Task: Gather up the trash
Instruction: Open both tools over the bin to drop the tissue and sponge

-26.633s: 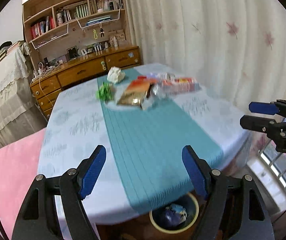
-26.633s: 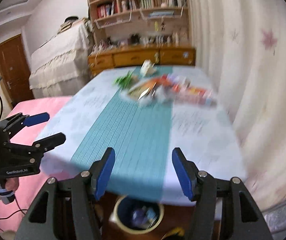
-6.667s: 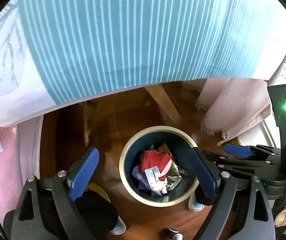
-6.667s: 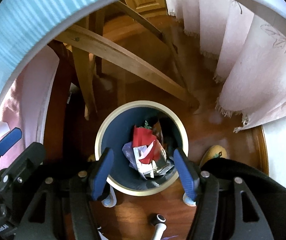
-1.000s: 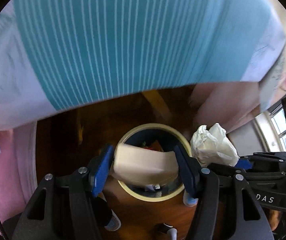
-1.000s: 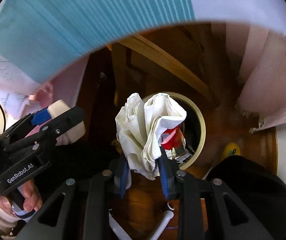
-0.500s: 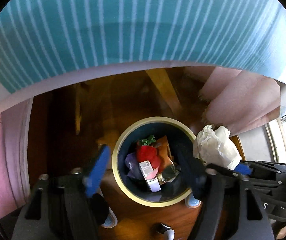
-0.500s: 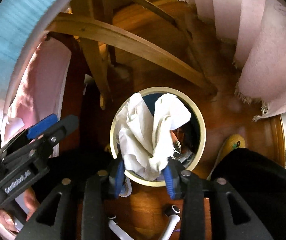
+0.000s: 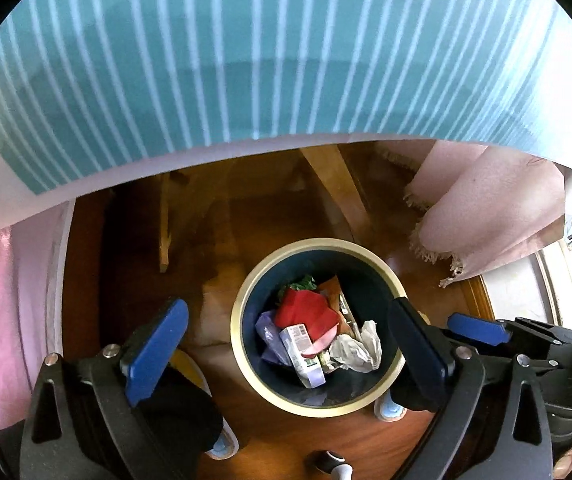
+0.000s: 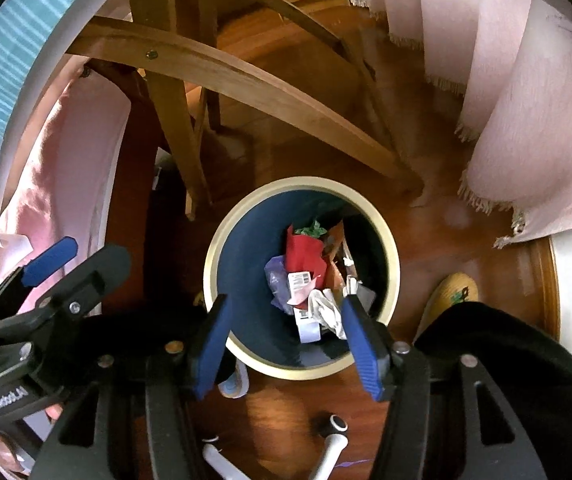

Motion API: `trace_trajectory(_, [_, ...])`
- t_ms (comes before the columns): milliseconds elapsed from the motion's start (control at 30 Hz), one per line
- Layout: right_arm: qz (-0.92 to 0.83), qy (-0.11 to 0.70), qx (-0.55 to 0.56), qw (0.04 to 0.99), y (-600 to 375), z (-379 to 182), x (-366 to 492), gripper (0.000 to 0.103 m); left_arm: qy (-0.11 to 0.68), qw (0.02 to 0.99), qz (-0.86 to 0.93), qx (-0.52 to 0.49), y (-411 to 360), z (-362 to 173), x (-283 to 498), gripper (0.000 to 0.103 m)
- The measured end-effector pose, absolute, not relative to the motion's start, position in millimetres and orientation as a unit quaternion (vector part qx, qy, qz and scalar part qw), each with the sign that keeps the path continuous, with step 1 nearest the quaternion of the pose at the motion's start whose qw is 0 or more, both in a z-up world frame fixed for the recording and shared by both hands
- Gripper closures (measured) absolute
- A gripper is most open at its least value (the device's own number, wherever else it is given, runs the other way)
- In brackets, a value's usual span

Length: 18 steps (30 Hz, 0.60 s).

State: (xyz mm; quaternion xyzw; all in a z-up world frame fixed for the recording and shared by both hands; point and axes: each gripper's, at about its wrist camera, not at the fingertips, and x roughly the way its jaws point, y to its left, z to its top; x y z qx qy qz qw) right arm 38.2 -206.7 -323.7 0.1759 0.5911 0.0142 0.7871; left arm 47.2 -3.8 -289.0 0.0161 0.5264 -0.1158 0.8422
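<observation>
Both grippers (image 9: 286,350) (image 10: 290,344) just opened, empty, above bin rim (image 9: 242,304); tissue (image 9: 356,348) prob inside.

wooden floor (image 9: 214,240), reddish brown, glossy. on it: round bin (image 9: 246,344) with cream rim and dark blue inside, holding mixed trash; wooden table legs (image 10: 178,132) just behind the bin; fringed pink curtain hem (image 10: 486,200) touching the floor to the right.
</observation>
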Motion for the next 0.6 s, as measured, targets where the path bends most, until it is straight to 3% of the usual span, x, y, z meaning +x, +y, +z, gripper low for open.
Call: trace_trajectory(600, [0.001,0.581,0.149,0.800,-203.0,-318.6,36.6,0.046,0.515,0.852,-0.099,0.010,7.7,-275.4,35.0,0.003])
